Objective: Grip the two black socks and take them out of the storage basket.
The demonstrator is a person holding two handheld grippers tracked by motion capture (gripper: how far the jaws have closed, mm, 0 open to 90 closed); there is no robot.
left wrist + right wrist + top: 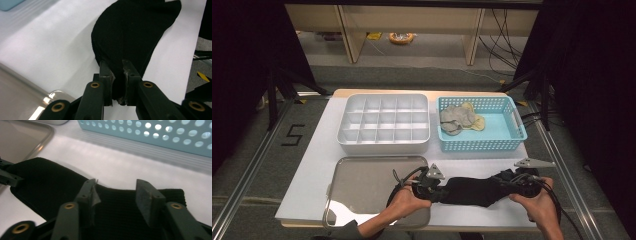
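Note:
A black sock (472,191) lies stretched out along the near edge of the white table, between my two grippers. My left gripper (438,192) holds its left end. In the left gripper view the jaws of that gripper (117,67) are shut on the edge of the sock (135,30), with fabric pinched between the pads. My right gripper (508,183) is at the sock's right end. In the right gripper view the gripper (116,186) stands open, its jaws apart over the ribbed cuff of the sock (45,182), and the pads do not press on it.
A metal tray (362,185) lies at the near left, partly under my left hand. Behind it stands a white compartment box (382,144). A light blue perforated basket (512,144) at the back right holds grey and yellow cloth items (457,119).

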